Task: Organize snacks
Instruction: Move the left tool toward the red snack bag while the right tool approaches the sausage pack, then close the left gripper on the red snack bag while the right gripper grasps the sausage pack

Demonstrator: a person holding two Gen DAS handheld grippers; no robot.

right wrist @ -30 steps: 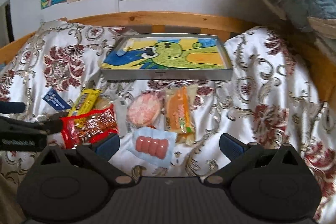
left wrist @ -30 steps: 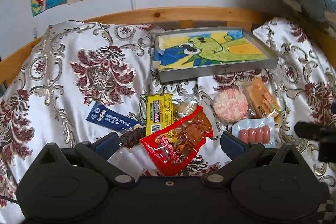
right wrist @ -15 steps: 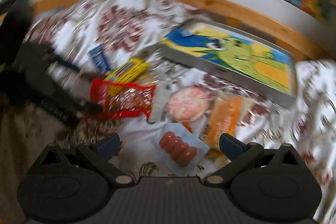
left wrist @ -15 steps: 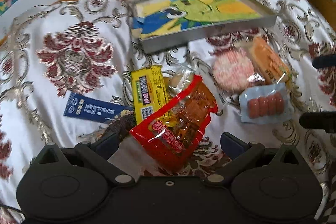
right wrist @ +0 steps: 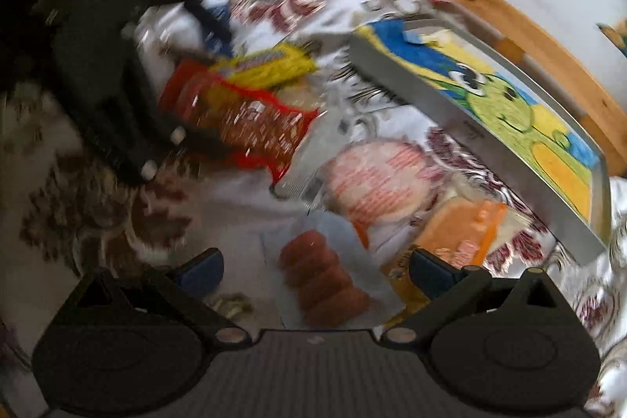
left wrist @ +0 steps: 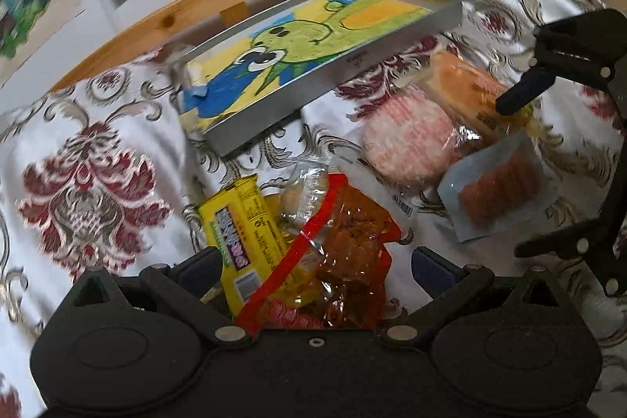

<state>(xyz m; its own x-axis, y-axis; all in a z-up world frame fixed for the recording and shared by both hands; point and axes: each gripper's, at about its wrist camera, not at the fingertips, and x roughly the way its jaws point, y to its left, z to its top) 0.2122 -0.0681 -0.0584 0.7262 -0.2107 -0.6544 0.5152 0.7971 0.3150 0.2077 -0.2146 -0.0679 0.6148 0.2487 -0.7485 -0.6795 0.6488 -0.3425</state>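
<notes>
Behind the snacks (left wrist: 337, 253), a grey tray (left wrist: 325, 81)

You see bed cover (left wrist: 90, 128), white with red flowers. On it: metal tray (left wrist: 333, 73) near wooden rail (left wrist: 164, 22); yellow packet (left wrist: 243, 226), red packet (left wrist: 345, 261), round pink snack (left wrist: 407, 140), orange packet (left wrist: 466, 93), sausage pack (left wrist: 497, 187).

six snack packs are counted on the bed: one yellow bar (left wrist: 243, 241); one red bag (left wrist: 345, 261); one small clear pack (left wrist: 301, 190); one pink round cake (left wrist: 407, 140); one orange pack (left wrist: 466, 93); one sausage pack (left wrist: 497, 187); one tray (left wrist: 333, 81) is counted; two claws are seen.
</notes>
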